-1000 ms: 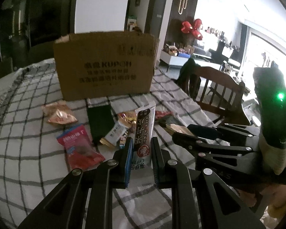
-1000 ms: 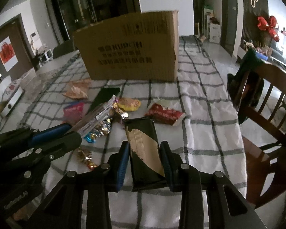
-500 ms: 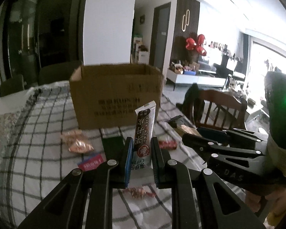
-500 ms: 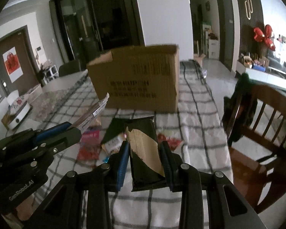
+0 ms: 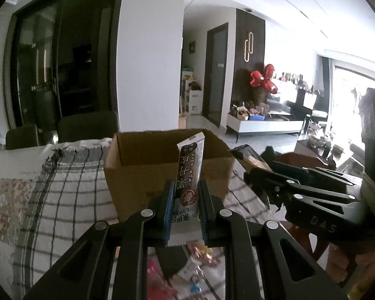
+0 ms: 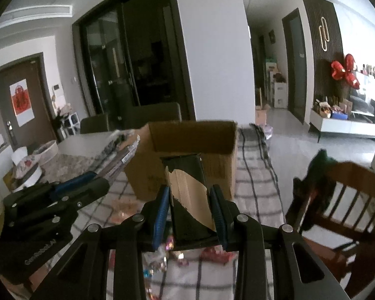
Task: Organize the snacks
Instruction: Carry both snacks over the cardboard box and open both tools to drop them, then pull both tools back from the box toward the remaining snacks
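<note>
My left gripper (image 5: 185,192) is shut on a long brown-and-white snack stick pack (image 5: 188,175) that stands upright between the jaws, in front of the open cardboard box (image 5: 147,172). My right gripper (image 6: 190,200) is shut on a black-and-tan snack pack (image 6: 190,197), raised near the box's (image 6: 212,165) front wall. Each gripper shows in the other's view: the right one (image 5: 260,177) to the right, the left one (image 6: 100,177) to the left. Several loose snacks (image 5: 195,265) lie on the checked tablecloth below.
The checked tablecloth (image 5: 62,195) covers the table. A wooden chair (image 6: 337,200) with dark clothing stands at the right. Dark chairs (image 6: 152,115) stand behind the table. White bowls (image 6: 27,162) sit at the far left.
Both grippers have risen with their snack packs and tilted up toward the box; the box's open top now shows, and the loose snacks have dropped to the bottom of both views.
</note>
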Available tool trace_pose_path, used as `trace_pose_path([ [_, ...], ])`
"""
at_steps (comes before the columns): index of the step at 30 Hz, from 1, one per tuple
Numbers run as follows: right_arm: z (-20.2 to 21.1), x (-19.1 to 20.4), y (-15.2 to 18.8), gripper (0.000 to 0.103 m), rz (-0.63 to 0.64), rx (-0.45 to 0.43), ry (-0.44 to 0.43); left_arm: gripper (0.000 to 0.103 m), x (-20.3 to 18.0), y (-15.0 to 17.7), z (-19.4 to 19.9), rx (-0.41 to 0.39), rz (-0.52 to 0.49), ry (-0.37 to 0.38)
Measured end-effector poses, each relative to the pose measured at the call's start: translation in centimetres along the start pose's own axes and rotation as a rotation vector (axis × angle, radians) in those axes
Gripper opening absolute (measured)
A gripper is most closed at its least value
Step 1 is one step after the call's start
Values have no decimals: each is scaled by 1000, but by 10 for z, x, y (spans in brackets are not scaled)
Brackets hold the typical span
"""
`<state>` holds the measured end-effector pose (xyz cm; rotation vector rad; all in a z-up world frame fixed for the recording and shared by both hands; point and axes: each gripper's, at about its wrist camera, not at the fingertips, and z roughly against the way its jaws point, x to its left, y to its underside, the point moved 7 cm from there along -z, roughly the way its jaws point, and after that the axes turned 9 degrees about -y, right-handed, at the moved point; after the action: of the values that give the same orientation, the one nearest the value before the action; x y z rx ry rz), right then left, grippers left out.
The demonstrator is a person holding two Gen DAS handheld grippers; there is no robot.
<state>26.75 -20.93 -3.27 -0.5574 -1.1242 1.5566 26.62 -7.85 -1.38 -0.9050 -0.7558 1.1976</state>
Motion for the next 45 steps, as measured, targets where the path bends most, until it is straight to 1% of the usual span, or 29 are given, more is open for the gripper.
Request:
trace_pose_path([
  [8, -31, 1, -38, 35, 45, -26, -10, 19, 19, -24, -36, 11, 19, -26],
  [14, -64, -4, -57, 35, 77, -8, -2, 19, 34, -38, -71, 36, 30, -45],
  [19, -96, -10, -62, 35, 94, 31, 8, 19, 46, -42, -103, 78, 38, -56],
  [23, -117, -16, -63, 35, 95, 48, 11, 19, 52, -44, -124, 103, 22, -71],
  [28, -135, -27, -61, 35, 83, 71, 20, 20, 57, -41, -147, 135, 14, -90],
  [29, -138, -28, -61, 35, 82, 76, 23, 23, 58, -40, -150, 139, 16, -89],
  [30, -141, -30, -62, 35, 83, 79, 28, 29, 59, -40, -151, 140, 18, -86],
  [31, -144, -31, -62, 36, 84, 80, 39, 45, 60, -41, -152, 138, 23, -87],
  [32, -145, -33, -63, 43, 88, 84, 52, 60, 62, -42, -151, 134, 31, -98],
  [33, -145, -35, -62, 57, 89, 86, 71, 61, 64, -43, -149, 127, 40, -114],
  [34, -143, -36, -63, 61, 87, 81, 86, 62, 66, -42, -145, 120, 42, -127],
  [36, -137, -37, -62, 62, 100, 68, 111, 65, 66, -41, -136, 113, 43, -135],
  [38, -130, -36, -59, 62, 112, 65, 131, 71, 67, -39, -130, 117, 46, -130],
  [40, -120, -31, -57, 62, 123, 54, 130, 73, 64, -36, -118, 111, 43, -122],
  [43, -105, -22, -54, 62, 145, 36, 123, 78, 64, -32, -103, 102, 36, -130],
  [45, -95, -14, -53, 62, 151, 29, 114, 79, 64, -30, -90, 94, 42, -136],
])
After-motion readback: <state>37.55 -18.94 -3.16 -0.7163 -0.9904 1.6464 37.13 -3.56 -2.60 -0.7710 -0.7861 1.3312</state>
